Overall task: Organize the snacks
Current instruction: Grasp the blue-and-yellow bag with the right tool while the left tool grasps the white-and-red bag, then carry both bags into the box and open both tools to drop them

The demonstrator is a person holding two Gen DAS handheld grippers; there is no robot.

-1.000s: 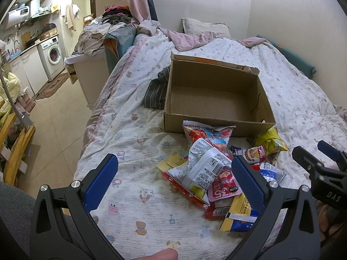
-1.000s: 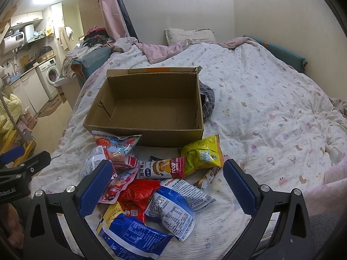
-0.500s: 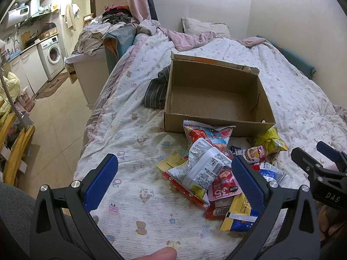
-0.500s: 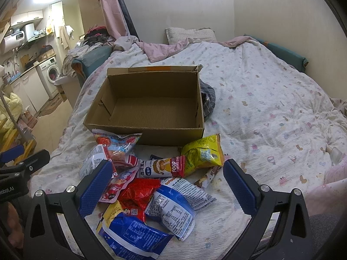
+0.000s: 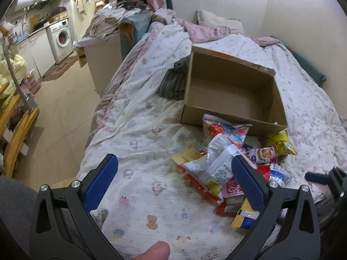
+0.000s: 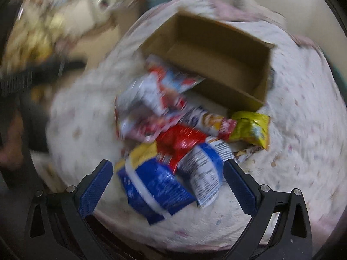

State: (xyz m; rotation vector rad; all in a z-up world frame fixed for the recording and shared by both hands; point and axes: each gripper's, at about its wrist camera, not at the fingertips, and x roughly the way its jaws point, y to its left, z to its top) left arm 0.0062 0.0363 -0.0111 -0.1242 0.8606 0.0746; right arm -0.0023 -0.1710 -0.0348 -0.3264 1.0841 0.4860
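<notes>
Since a moment ago the right gripper (image 6: 168, 182) has swung down over the snack packets (image 6: 186, 134), both tongs spread wide and empty. Heaped before the empty cardboard box (image 5: 234, 91), the left gripper (image 5: 173, 182) beside them, they look light, crinkly and slippery; pinch a sealed edge.

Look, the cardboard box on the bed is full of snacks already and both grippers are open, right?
Not quite. The cardboard box is empty, as the left wrist view shows; the snacks lie piled on the bed in front of it. Both grippers are open.
</notes>
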